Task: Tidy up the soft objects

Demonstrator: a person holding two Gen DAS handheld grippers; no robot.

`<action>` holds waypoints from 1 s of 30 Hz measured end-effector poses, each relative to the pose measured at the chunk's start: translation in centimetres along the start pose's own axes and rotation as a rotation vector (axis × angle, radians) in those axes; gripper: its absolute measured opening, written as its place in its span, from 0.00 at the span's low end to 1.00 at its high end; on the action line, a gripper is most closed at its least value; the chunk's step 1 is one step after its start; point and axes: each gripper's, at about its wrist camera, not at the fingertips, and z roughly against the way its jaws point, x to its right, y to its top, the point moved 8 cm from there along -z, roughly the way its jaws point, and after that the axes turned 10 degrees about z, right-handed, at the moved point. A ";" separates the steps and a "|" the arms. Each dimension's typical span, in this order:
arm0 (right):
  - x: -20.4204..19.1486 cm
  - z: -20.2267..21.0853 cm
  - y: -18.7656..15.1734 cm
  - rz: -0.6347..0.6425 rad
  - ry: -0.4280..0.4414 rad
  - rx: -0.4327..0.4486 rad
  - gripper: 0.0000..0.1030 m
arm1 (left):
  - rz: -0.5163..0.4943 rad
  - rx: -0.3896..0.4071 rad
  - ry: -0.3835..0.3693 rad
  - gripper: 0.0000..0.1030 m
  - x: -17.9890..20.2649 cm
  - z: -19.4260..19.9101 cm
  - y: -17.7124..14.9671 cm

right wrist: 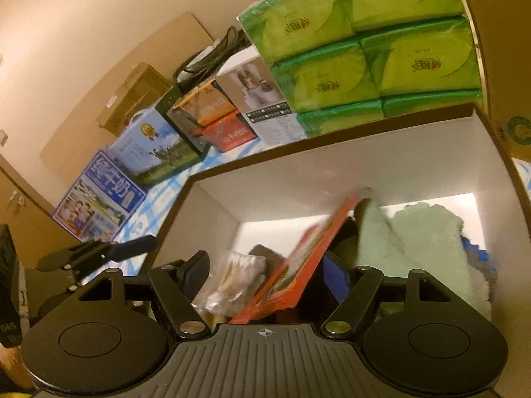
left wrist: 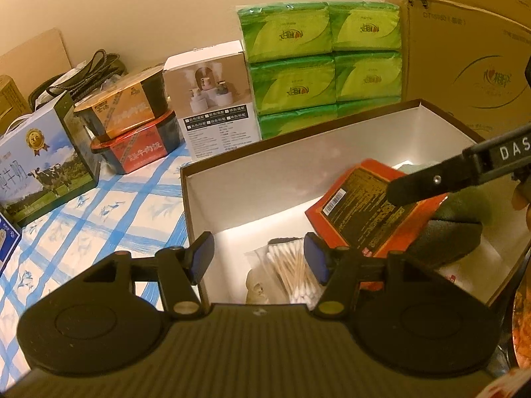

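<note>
An open brown box with a white inside (left wrist: 252, 179) (right wrist: 298, 179) holds an orange flat packet (left wrist: 368, 205) (right wrist: 308, 258), a bag of cotton swabs (left wrist: 292, 268) (right wrist: 232, 275), a dark soft item (left wrist: 448, 235) and a pale green fluffy cloth (right wrist: 415, 238). My left gripper (left wrist: 259, 258) is open and empty over the box's near left corner. My right gripper (right wrist: 268, 272) is open inside the box; the tilted orange packet stands between its jaws, untouched by the pads as far as I can tell. One right finger (left wrist: 418, 185) reaches in over the packet.
Green tissue packs (left wrist: 322, 63) (right wrist: 365, 53) are stacked behind the box, next to a large cardboard carton (left wrist: 464, 49). A white product box (left wrist: 215, 99), stacked meal tubs (left wrist: 132, 132) and milk cartons (left wrist: 43, 162) stand on the blue-checked cloth (left wrist: 99, 225) at left.
</note>
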 end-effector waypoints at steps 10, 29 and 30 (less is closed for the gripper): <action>1.1 2.9 -0.5 0.051 -0.075 -0.049 0.71 | 0.054 0.017 0.015 0.56 -1.0 2.1 0.1; -3.1 15.5 -3.7 0.122 -0.015 0.080 0.72 | 0.293 0.068 0.106 0.62 -6.3 15.4 -2.5; -3.5 16.2 -4.1 0.133 -0.011 0.088 0.72 | 0.300 0.077 0.111 0.62 -6.4 16.5 -2.8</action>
